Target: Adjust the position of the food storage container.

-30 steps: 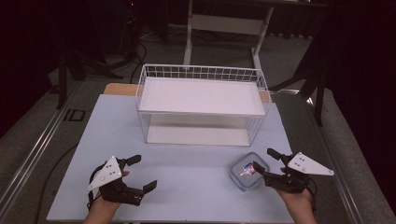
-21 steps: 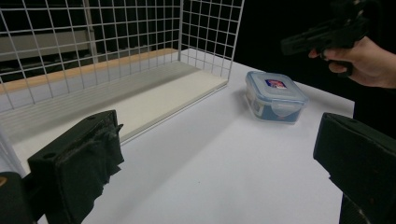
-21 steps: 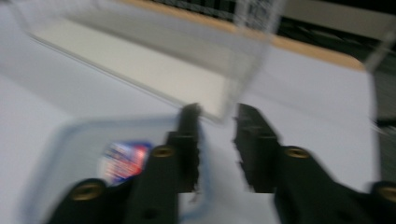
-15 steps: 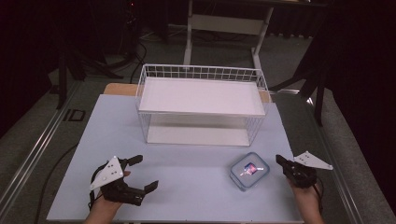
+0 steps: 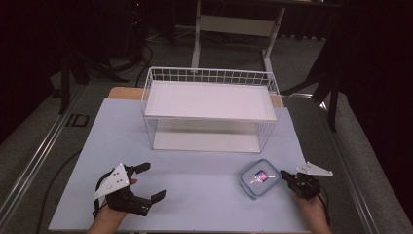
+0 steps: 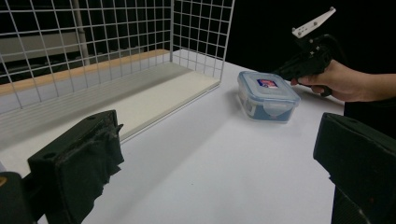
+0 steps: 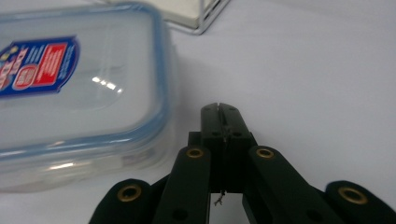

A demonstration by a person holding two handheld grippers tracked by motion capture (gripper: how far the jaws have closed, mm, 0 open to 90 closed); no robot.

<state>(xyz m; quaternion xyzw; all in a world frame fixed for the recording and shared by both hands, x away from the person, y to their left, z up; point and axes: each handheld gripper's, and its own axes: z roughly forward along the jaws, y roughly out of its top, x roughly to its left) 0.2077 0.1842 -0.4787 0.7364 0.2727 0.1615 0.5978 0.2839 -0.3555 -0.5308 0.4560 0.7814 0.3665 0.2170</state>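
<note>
Since the box lies on the table and not in the basket, the work looks to me only at its beginning.

Table: the pale blue table (image 5: 195,190) carries everything; its near part between the two hands is bare.

Basket: the white wire basket (image 5: 210,78) stands at the far middle of the table, with a white board as its floor and nothing on it.

Box: the clear plastic box (image 5: 259,178) with a blue rim and a closed lid lies on the table in front of the right corner of the basket, apart from it.

Done: nothing that I can judge; the box is not held or lifted.

Left to do: probably to take the box and bring it into or onto the basket; this is my guess from how things lie.

Left gripper (image 5: 148,181): it rests low over the near left of the table, jaws spread wide, nothing between them, well apart from the box.

Right gripper (image 5: 285,174): its jaws are pressed together on nothing, and the tip lies just beside the right side of the box.

High view: it gives the whole layout.

Left gripper view: it shows the box (image 6: 267,95) from the side, with the right gripper (image 6: 286,71) next to it.

Right gripper view: it shows the red and blue label on the lid (image 7: 37,65); whether the tip touches the box wall I cannot tell.
</note>
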